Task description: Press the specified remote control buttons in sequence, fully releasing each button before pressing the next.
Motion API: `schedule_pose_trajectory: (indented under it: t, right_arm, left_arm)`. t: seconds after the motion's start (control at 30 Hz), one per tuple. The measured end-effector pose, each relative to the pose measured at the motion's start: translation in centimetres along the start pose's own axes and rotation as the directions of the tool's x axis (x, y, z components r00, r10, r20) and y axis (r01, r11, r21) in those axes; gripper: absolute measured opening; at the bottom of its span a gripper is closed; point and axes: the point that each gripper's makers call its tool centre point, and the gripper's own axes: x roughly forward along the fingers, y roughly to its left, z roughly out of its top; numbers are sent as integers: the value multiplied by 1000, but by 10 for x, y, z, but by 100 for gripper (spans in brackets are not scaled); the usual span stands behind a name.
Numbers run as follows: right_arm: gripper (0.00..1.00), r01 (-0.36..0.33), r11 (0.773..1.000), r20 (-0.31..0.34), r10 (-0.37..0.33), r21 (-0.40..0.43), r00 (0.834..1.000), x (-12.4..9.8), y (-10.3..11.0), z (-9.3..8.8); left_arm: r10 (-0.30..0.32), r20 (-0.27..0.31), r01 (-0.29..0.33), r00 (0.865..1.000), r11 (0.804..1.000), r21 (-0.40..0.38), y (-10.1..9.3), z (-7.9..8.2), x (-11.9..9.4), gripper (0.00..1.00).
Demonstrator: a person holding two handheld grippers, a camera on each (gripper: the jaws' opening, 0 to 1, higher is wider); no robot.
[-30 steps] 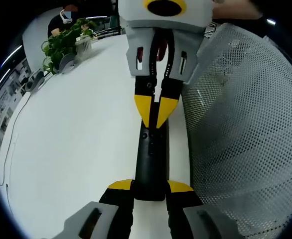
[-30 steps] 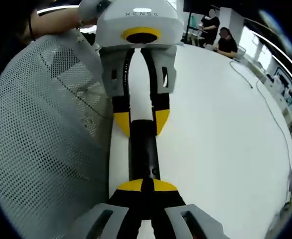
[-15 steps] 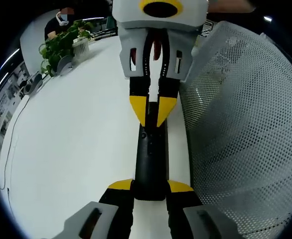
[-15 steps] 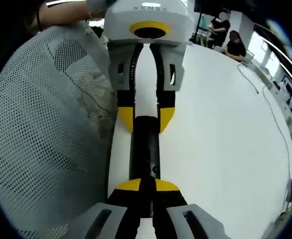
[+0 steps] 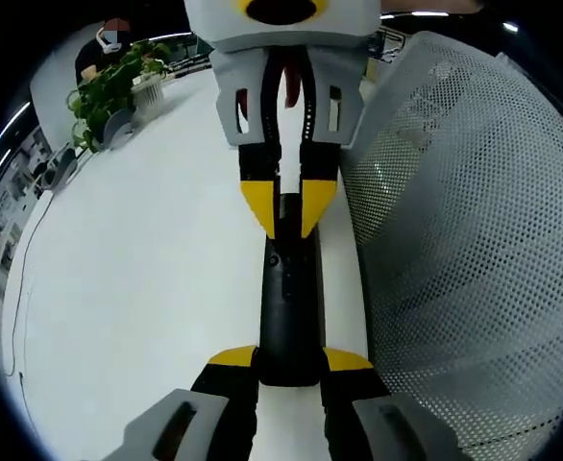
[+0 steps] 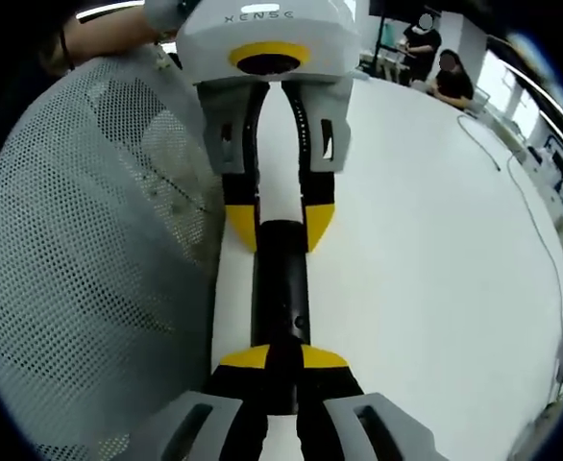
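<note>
A slim black remote (image 5: 290, 307) lies lengthwise on the white table (image 5: 147, 269). My left gripper (image 5: 289, 360) is shut on its near end, one yellow-tipped jaw on each side. From the top of the left gripper view my right gripper (image 5: 287, 226) reaches down over the remote's far end, its tips a narrow gap apart. In the right gripper view the remote (image 6: 281, 279) runs between my right gripper (image 6: 283, 360) at the bottom and the left gripper (image 6: 280, 226) beyond. I cannot tell whether the right tips touch the remote.
A curved white mesh panel (image 5: 464, 250) stands close along one side of the remote (image 6: 89, 279). A potted plant (image 5: 109, 91) sits at the far table edge. People sit at the far end (image 6: 440, 77), and a thin cable (image 6: 536, 230) crosses the table.
My right gripper's tips, which met in a point on the remote, have parted a little. The left gripper has kept its hold and the remote has not moved.
</note>
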Motion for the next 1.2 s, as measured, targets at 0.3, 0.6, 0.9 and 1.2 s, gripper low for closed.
schedule_pose_trajectory:
  t: [0.3, 0.6, 0.9, 1.2]
  right_arm:
    - [5, 23, 1000, -27, -23, 3, 999, 2, -1, -1]
    - [6, 16, 998, -7, -15, 57, 1000, -1, -2, -2]
    - [4, 55, 997, -3, -55, 51, 998, -2, -2, -6]
    - [4, 96, 995, -30, -95, 14, 995, 0, -1, -6]
  left_arm:
    - [0, -5, 0, 1000, 1000, 6, 0, 1, 0, 24]
    - [-2, 4, 2, 1000, 1000, -9, 1, 0, -1, 24]
    - [0, 0, 0, 1000, 1000, -3, 1, 0, 0, 24]
    - [0, -24, 0, 1000, 1000, 11, 0, 0, 0, 24]
